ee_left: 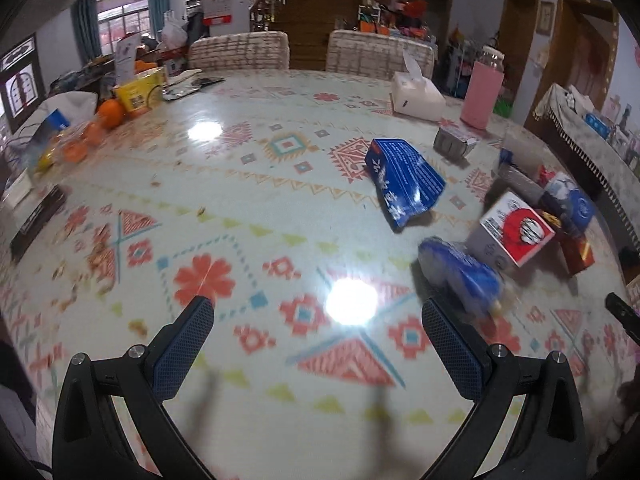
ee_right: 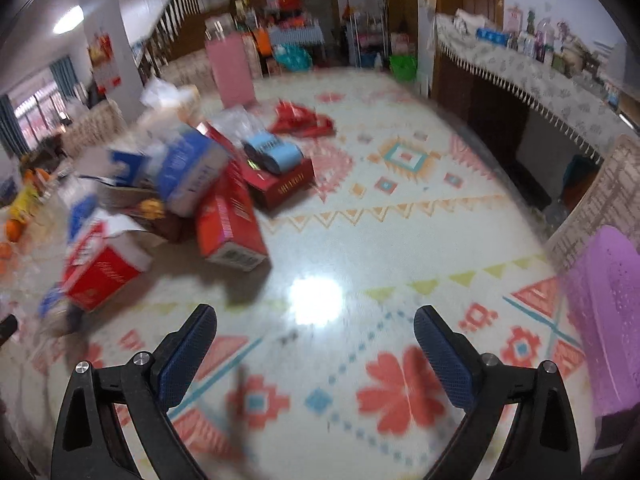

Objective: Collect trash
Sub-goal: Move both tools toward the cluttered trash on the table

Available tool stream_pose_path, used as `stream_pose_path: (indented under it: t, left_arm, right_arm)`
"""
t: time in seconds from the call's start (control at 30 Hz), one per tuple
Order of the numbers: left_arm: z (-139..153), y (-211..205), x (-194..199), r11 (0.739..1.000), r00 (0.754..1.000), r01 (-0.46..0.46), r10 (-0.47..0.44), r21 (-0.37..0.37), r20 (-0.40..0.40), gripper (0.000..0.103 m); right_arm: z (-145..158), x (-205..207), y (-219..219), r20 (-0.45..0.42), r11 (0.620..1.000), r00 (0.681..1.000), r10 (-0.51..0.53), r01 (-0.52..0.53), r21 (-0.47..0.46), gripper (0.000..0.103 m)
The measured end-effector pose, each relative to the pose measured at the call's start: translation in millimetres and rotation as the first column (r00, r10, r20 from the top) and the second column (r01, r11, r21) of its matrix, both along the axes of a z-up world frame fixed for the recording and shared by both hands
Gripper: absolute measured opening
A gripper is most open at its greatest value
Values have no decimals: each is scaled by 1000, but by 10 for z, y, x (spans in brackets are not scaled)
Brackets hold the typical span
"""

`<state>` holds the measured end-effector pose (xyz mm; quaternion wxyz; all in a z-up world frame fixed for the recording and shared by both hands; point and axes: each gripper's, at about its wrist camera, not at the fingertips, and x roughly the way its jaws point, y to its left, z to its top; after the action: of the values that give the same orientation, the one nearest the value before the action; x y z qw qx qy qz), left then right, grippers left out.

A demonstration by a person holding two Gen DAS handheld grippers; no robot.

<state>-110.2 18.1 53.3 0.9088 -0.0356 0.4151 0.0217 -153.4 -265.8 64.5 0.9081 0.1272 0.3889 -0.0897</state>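
Left wrist view shows the trash scattered on the right part of the table [ee_left: 280,208]: a crumpled blue bag [ee_left: 404,180] lying flat, a blurred blue wrapper [ee_left: 464,276] just beyond my left tongs' right finger, a red-and-white box [ee_left: 512,232] beside it, a small grey carton [ee_left: 454,142] farther back; right wrist view shows the same heap from the other side, red boxes [ee_right: 228,220] leaning against each other with a blue-and-white carton [ee_right: 188,176] on top, a dark red box [ee_right: 280,184] carrying a blue roll [ee_right: 272,152], and a red wrapper [ee_right: 302,120] well apart behind; I judge the job barely begun, since every piece I can see lies loose on the table and I see no bin or bag for it, unless the purple thing [ee_right: 608,320] at the right edge is one, which I cannot tell; all is left to gather; my left tongs [ee_left: 318,316] stand wide apart over bare tablecloth, holding nothing, touching nothing; my right tongs [ee_right: 316,322] are likewise spread wide, empty, hovering above the cloth near the heap; oranges [ee_left: 108,114], a tissue box [ee_left: 416,96] and a pink bottle [ee_left: 482,92] sit farther off, not trash as I read it.
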Motion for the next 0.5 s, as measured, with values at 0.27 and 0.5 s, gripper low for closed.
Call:
stream_pose_path:
  t: [0.27, 0.5]
  left_arm:
    - [180, -525, -414, 985, 991, 83, -97, 151, 88, 103]
    - [203, -782, -515, 978, 986, 131, -145, 164, 77, 103]
  right_arm:
    - [10, -600, 27, 90, 993, 996, -20, 9, 120, 101]
    - [12, -808, 14, 98, 993, 995, -10, -1, 117, 101]
